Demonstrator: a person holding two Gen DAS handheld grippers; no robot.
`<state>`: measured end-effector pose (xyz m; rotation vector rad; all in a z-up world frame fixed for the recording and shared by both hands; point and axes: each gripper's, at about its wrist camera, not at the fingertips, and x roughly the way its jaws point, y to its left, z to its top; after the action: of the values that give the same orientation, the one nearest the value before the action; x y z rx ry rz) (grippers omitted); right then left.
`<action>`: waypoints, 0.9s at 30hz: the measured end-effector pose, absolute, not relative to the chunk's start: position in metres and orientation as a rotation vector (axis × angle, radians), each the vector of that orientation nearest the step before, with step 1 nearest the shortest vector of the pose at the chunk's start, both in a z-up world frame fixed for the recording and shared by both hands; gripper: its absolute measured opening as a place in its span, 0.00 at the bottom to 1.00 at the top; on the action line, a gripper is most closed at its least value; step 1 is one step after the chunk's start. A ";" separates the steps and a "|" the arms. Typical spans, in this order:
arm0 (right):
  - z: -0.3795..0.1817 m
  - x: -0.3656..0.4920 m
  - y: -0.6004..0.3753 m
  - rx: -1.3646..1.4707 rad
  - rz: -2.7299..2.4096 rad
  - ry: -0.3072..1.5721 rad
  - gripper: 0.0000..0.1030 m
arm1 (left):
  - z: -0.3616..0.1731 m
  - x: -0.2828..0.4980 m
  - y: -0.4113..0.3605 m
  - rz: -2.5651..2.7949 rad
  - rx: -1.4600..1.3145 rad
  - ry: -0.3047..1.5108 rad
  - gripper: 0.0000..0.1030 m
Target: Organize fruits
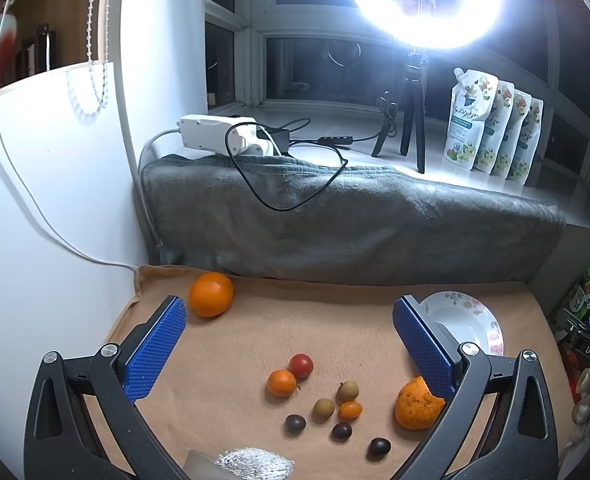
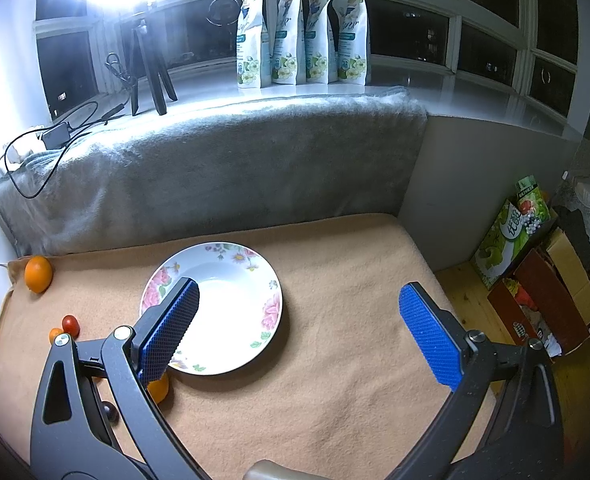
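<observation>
A floral white plate (image 2: 235, 308) lies empty on the tan cloth; it also shows at the right in the left wrist view (image 1: 463, 320). A large orange (image 1: 211, 294) sits at the back left, also seen in the right wrist view (image 2: 38, 274). Between the left fingers lie a red tomato (image 1: 301, 365), a small orange (image 1: 281, 383), two tan longans (image 1: 348, 392), a kumquat (image 1: 351, 409), three dark grapes (image 1: 295, 424) and a rough orange (image 1: 417, 404) beside the right finger. My left gripper (image 1: 291, 316) is open above the cloth. My right gripper (image 2: 299, 296) is open over the plate's right half.
A grey blanket (image 1: 335, 220) rises behind the cloth. A power strip (image 1: 223, 136), cables, a ring-light tripod (image 1: 411, 120) and several pouches (image 2: 299, 28) stand on the sill. Boxes (image 2: 535, 272) sit on the floor at the right. The tan cloth (image 2: 355, 340) ends at the right edge.
</observation>
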<state>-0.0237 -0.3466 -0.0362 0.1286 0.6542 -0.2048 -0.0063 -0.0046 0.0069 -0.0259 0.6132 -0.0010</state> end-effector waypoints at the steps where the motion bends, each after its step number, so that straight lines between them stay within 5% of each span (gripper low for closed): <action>1: -0.036 -0.025 -0.347 0.130 -0.205 0.652 0.99 | 0.007 -0.006 -0.005 -0.002 -0.024 0.613 0.99; 27: -0.031 -0.023 -0.345 0.124 -0.205 0.651 0.99 | 0.008 -0.004 -0.008 -0.004 -0.023 0.623 0.99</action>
<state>-0.0232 -0.3452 -0.0314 0.1240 0.6507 -0.2046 -0.0036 -0.0077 0.0075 -0.0228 0.6232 -0.0042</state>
